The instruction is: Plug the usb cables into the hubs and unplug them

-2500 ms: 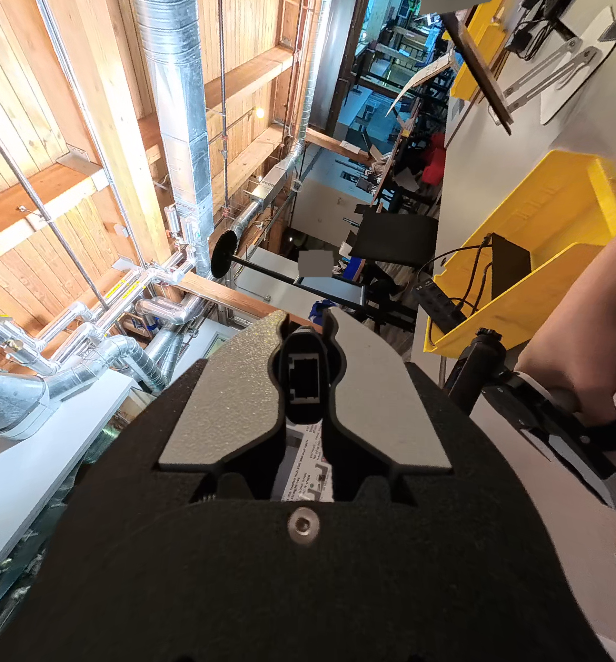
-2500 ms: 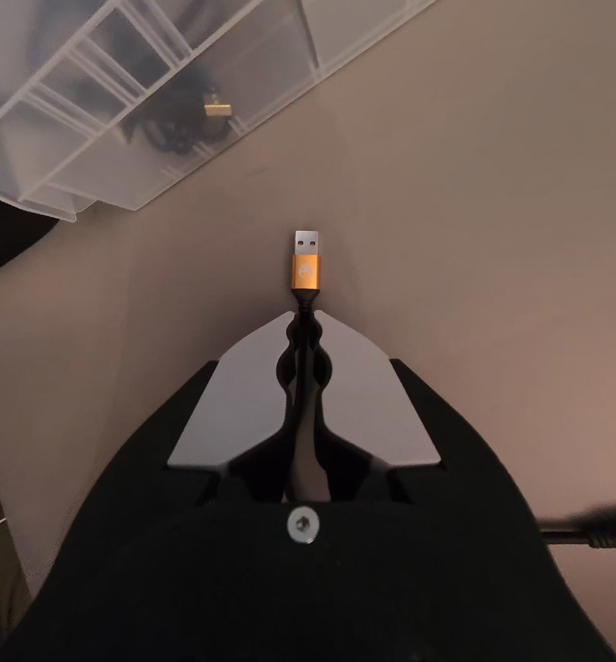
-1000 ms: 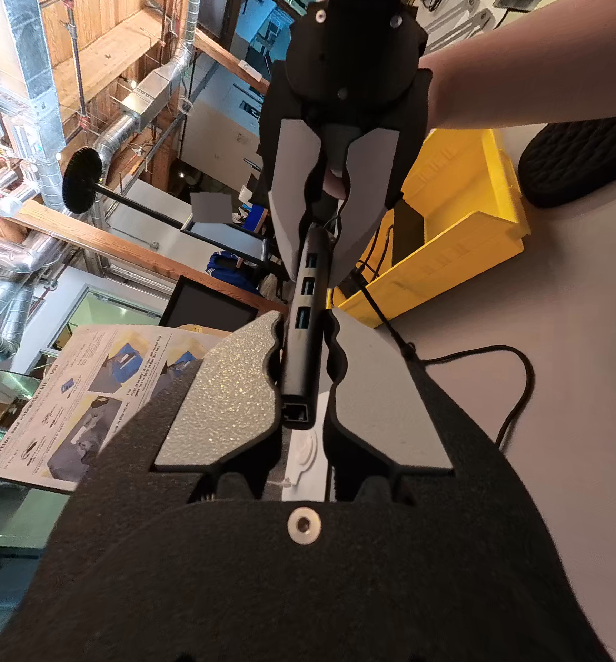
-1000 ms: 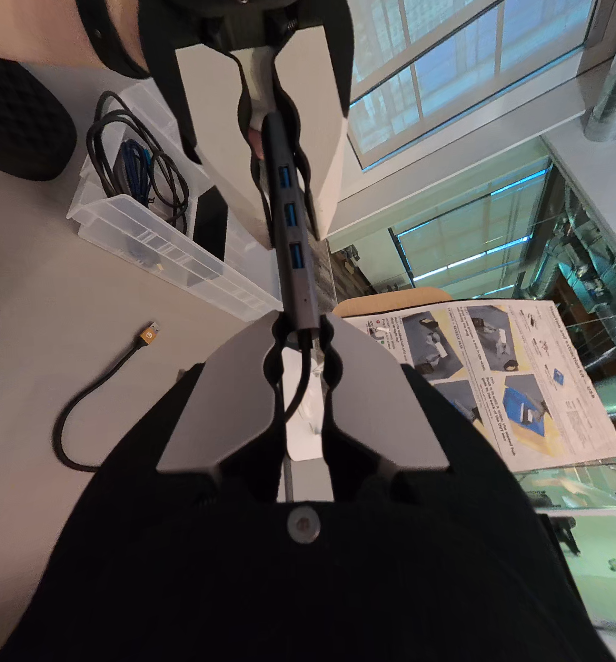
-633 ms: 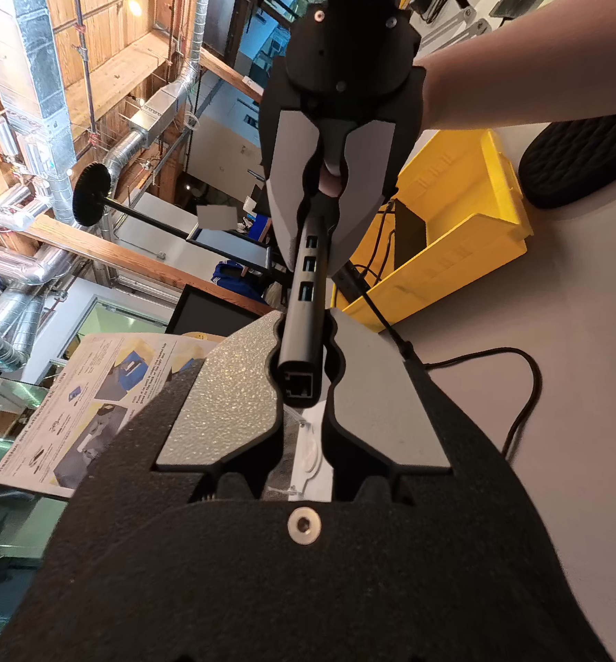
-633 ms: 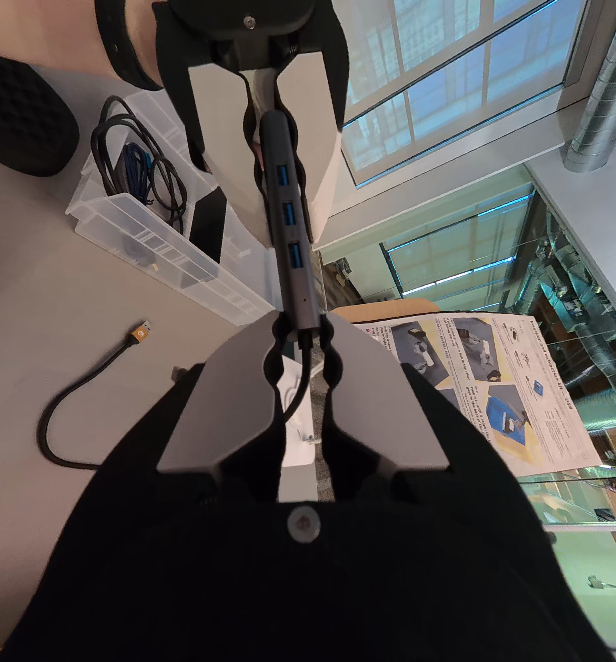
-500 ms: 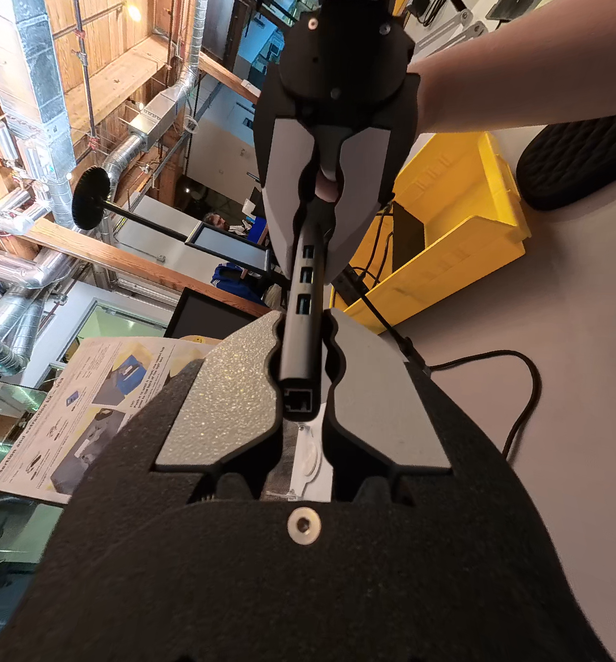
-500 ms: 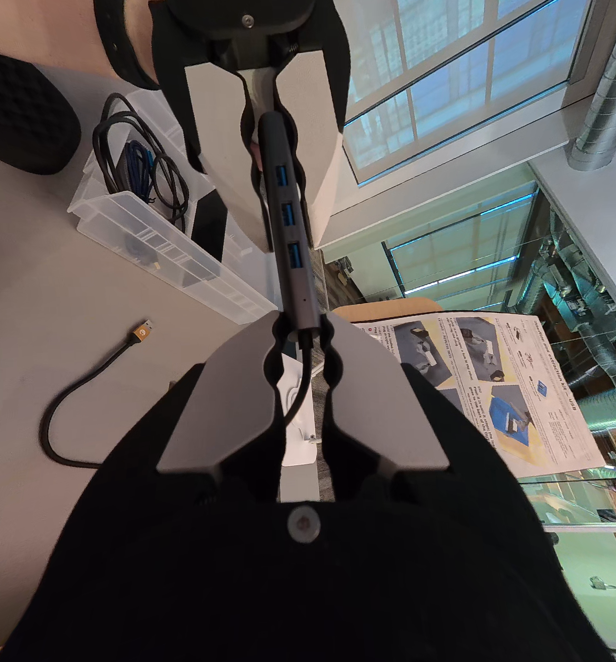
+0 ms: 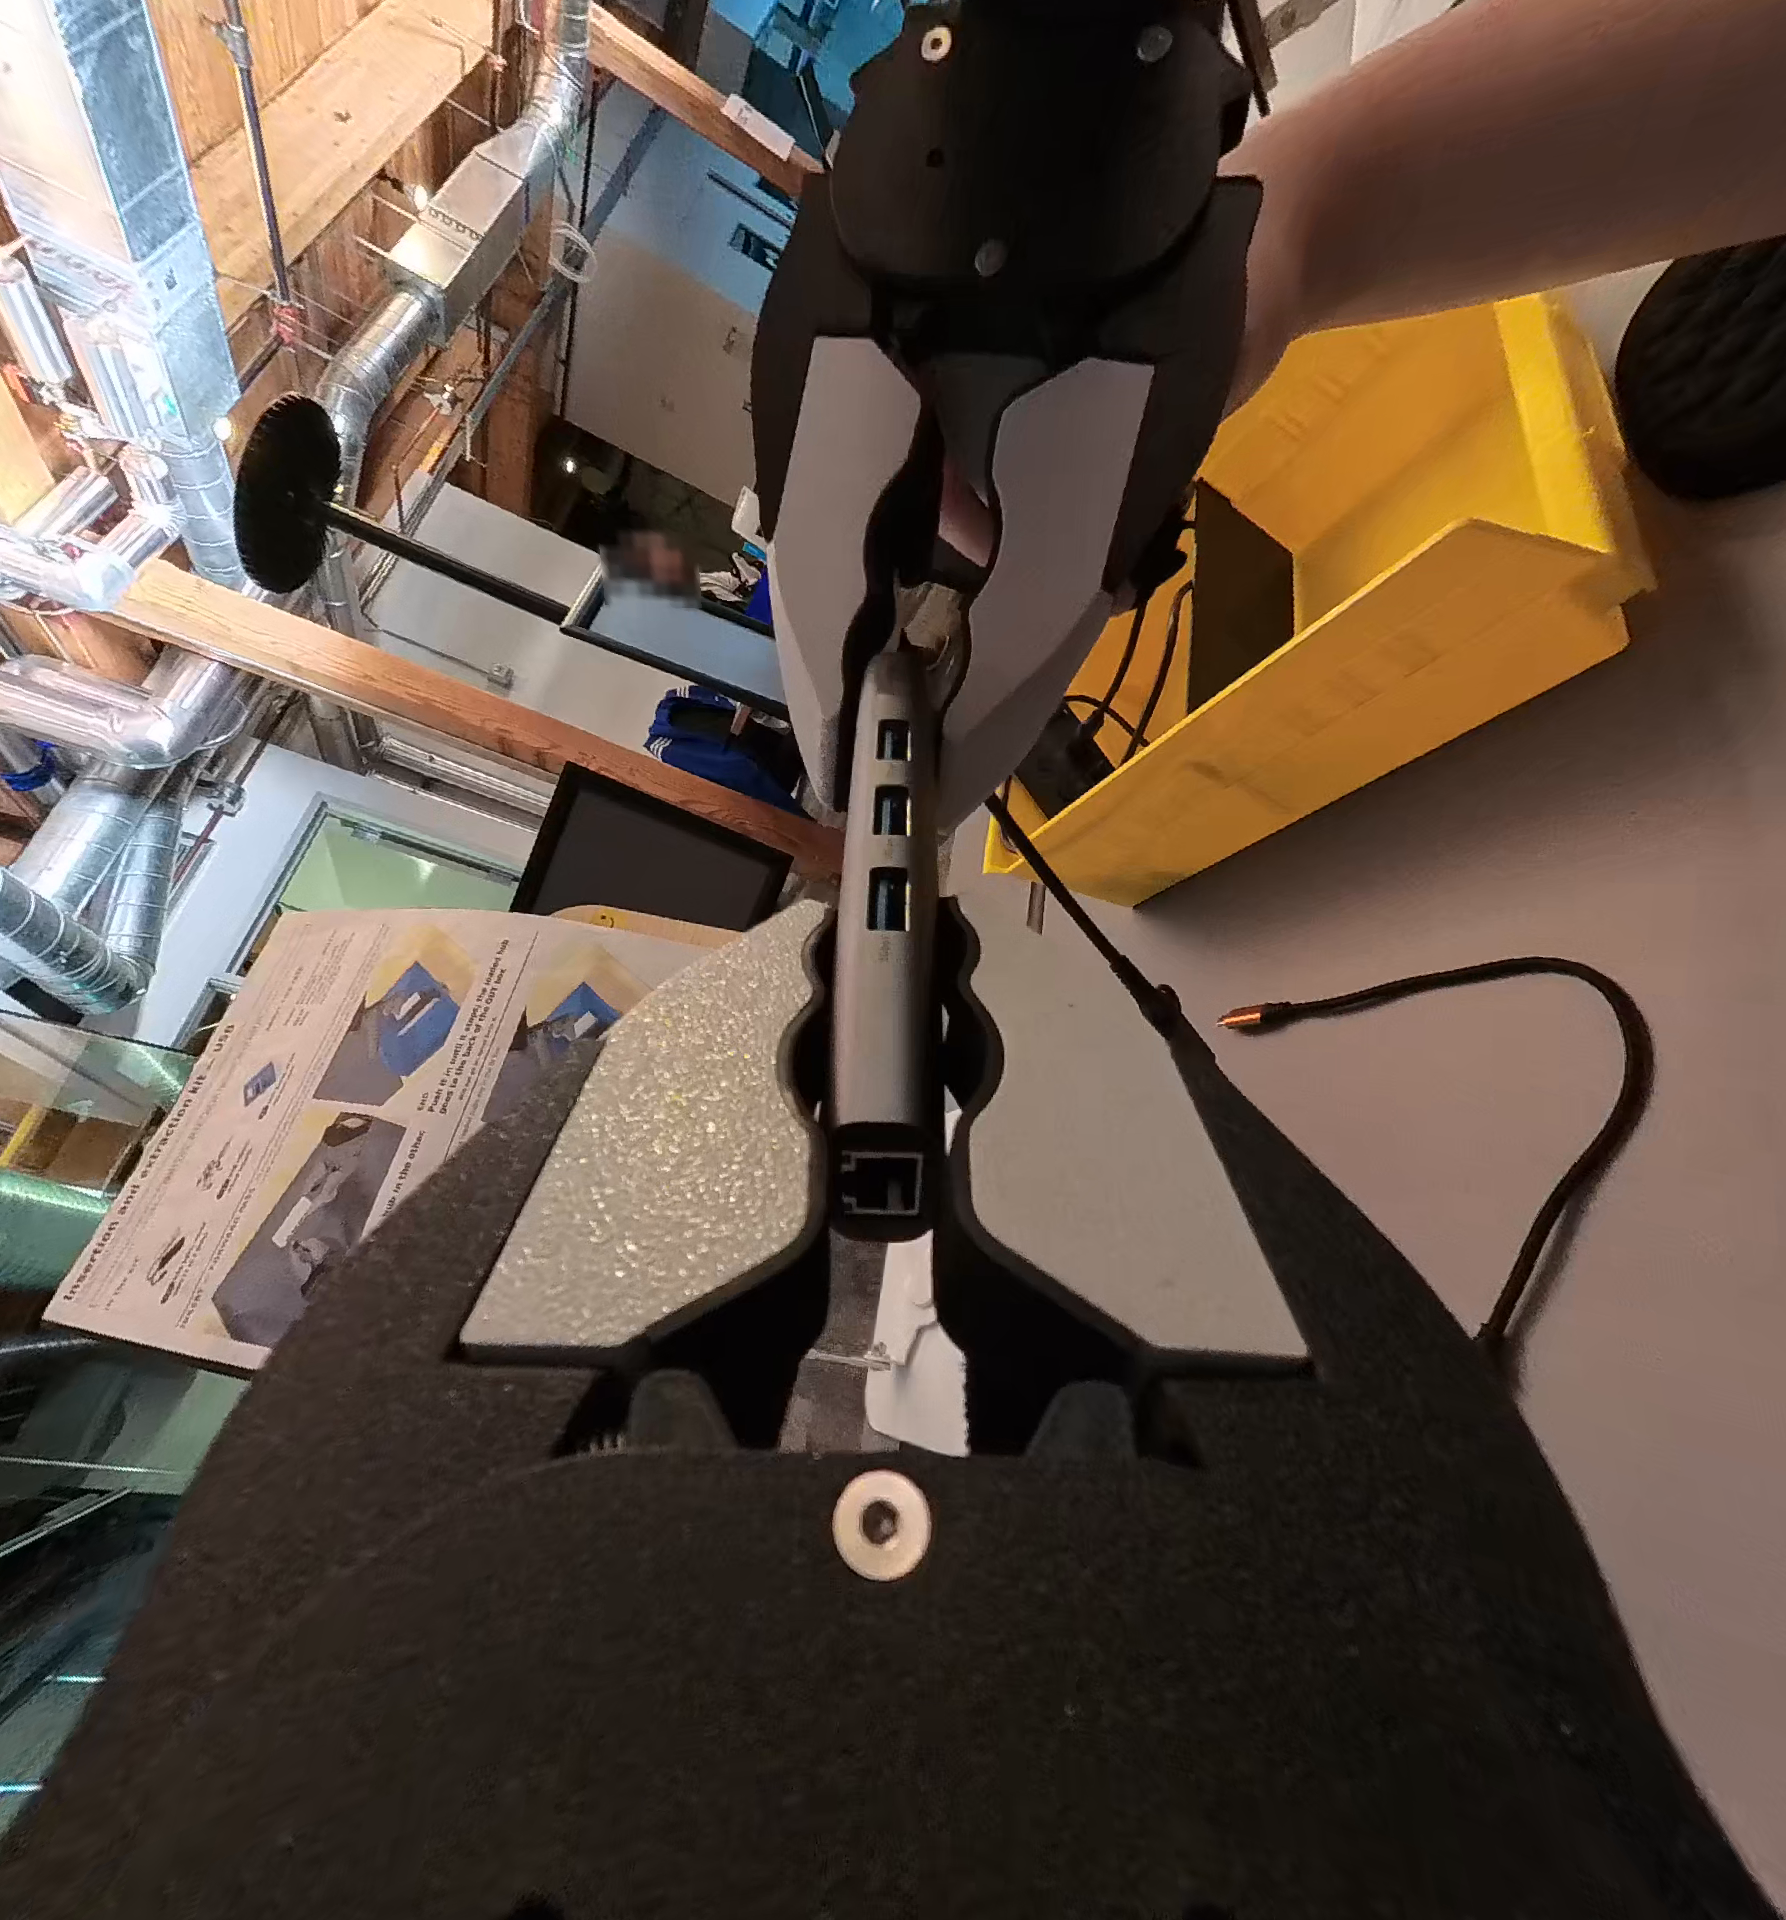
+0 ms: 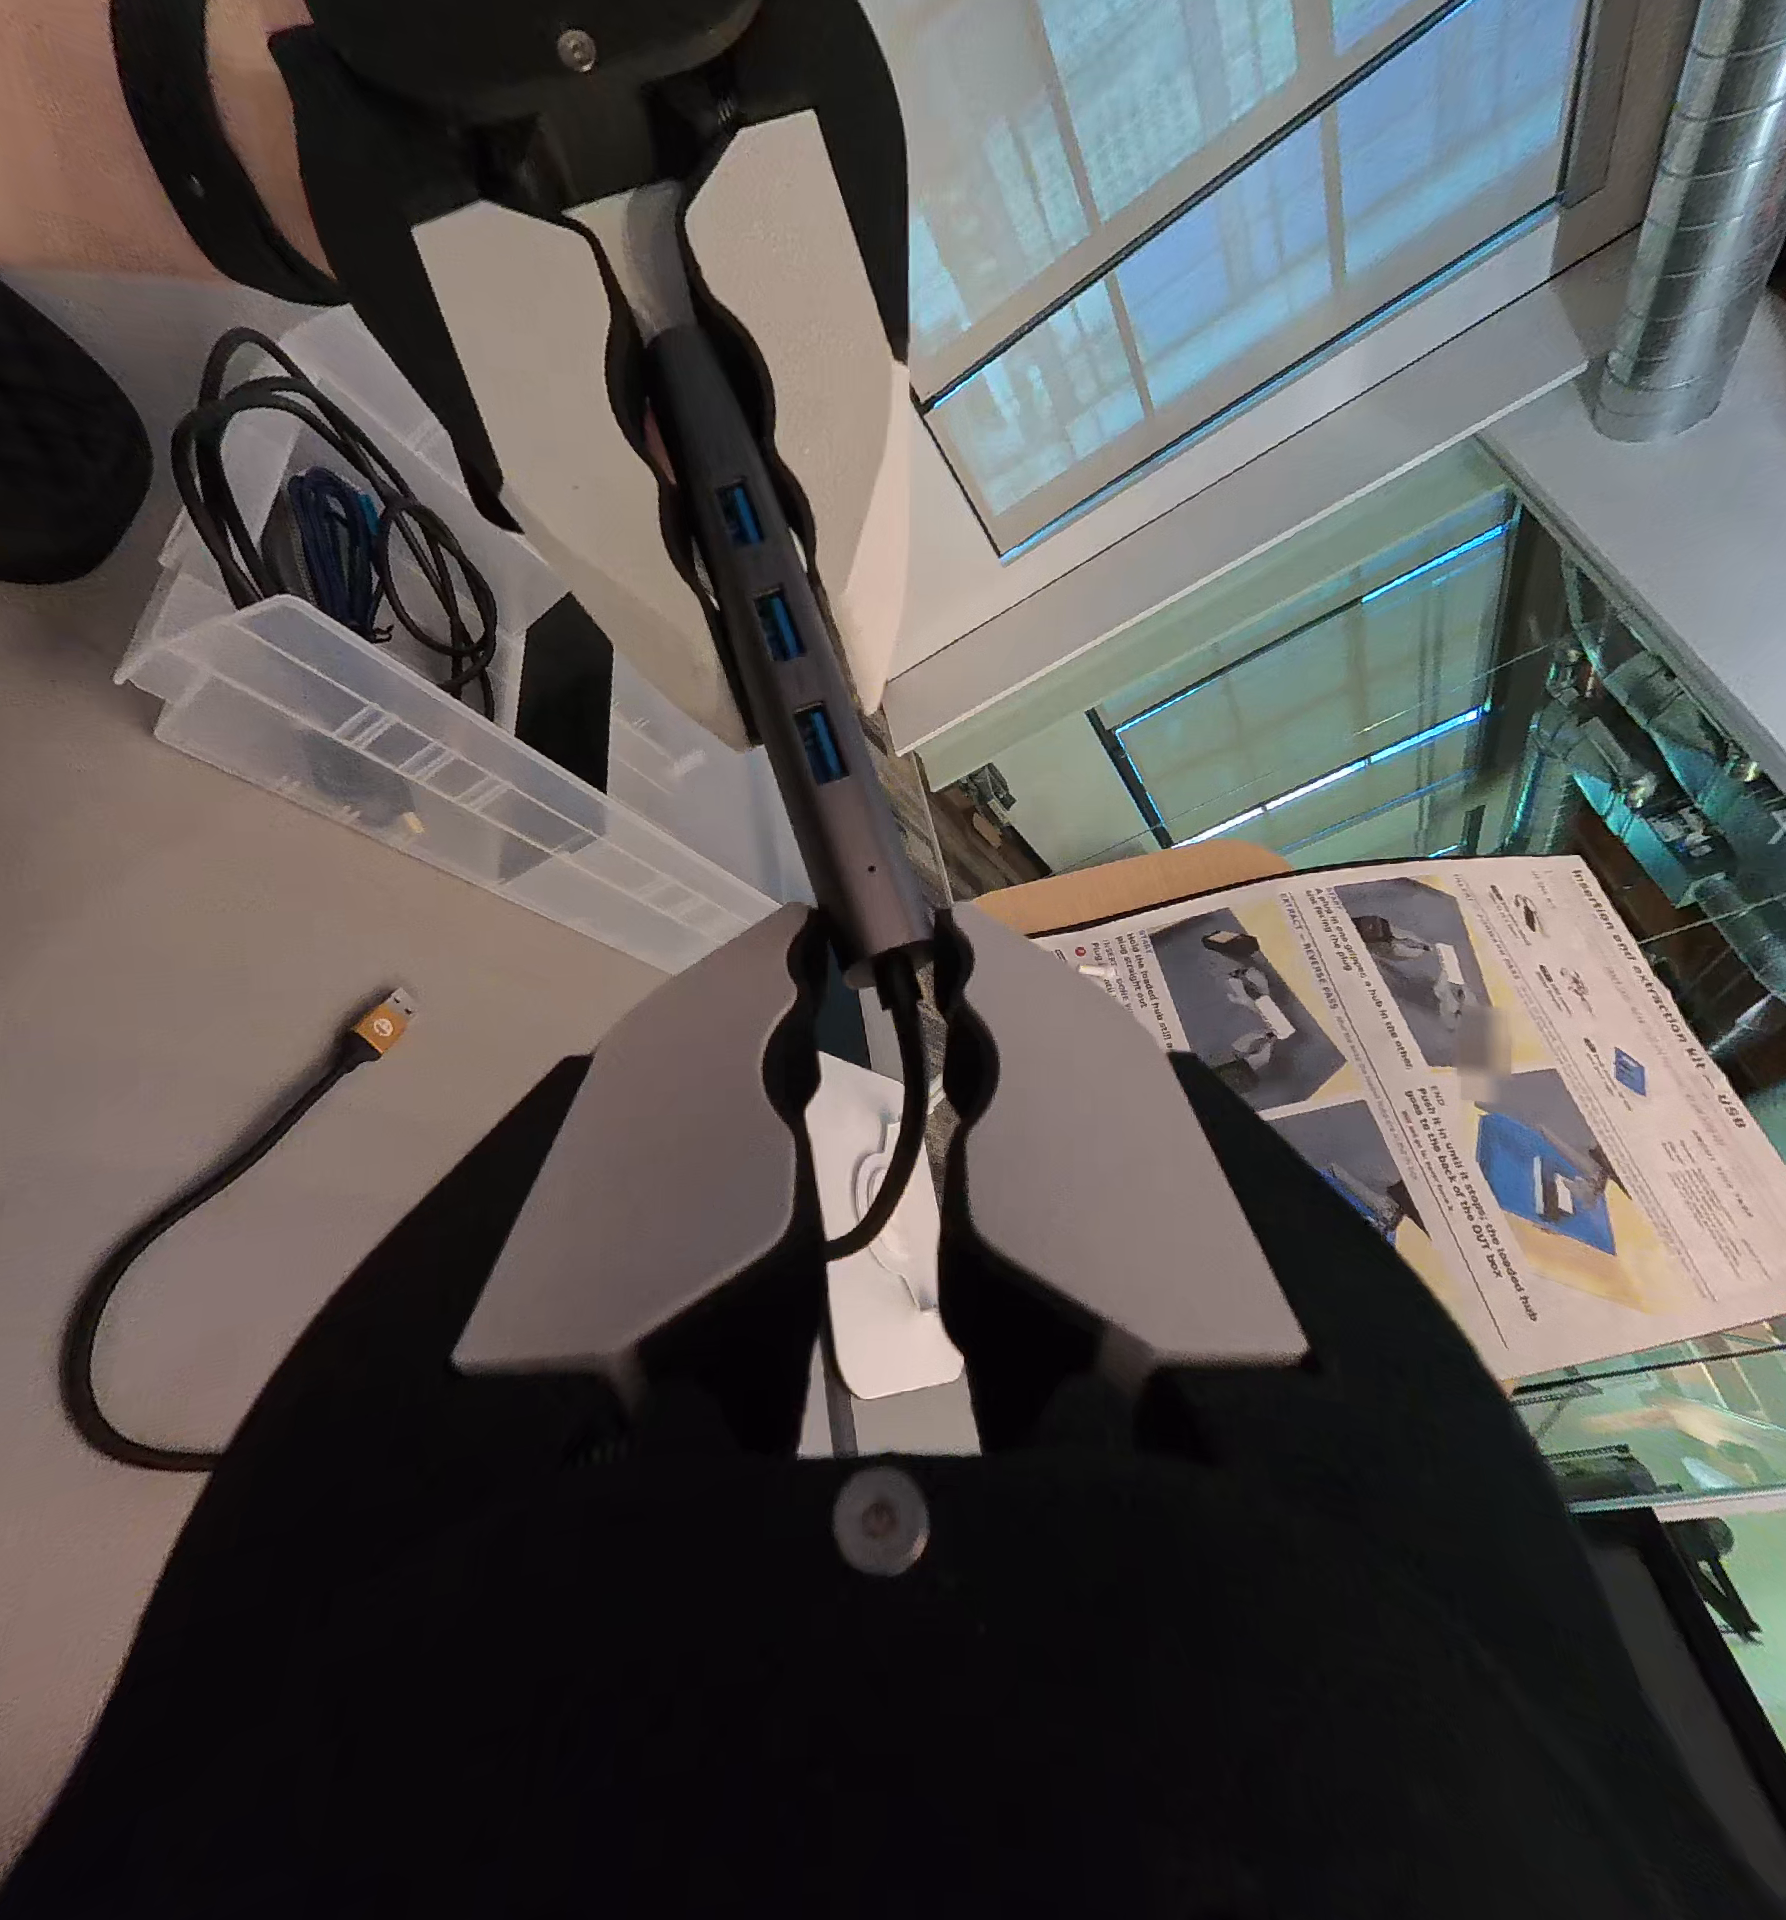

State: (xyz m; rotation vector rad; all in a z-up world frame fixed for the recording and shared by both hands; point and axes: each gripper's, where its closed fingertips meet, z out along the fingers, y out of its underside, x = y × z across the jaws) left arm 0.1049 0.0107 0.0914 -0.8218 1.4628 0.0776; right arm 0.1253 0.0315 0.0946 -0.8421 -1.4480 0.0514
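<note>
The hub (image 9: 884,1029) is up off the counter (image 9: 1554,1621), spanned between the two tongs. The left tongs (image 9: 886,920) are clenched on its network-socket end. The right tongs (image 10: 873,920) have their tips around the hub's other end, where its tail lead comes out. Whether they actually pinch it, I cannot tell. All the ports (image 9: 891,821) are empty, so nothing is plugged in yet.

To do this step well, I judge the left tongs should hold the hub alone, level, with the port face turned toward the right side. The right tongs can then let go and fetch the loose cable (image 10: 193,1174) lying on the counter to the right-hand side of the hub. It is best gripped close behind the plug (image 10: 385,1023), squared to a port and pushed straight in. A skewed push would twist the hub in the left grip.

Count:
- One hub, with three blue ports and one network socket.
- One loose cable.
- Two tongs.
- One yellow bin (image 9: 1388,665) beyond the hub.
- One clear bin (image 10: 432,748), holding several coiled leads I cannot number.
- One printed sheet (image 10: 1491,1091).
</note>
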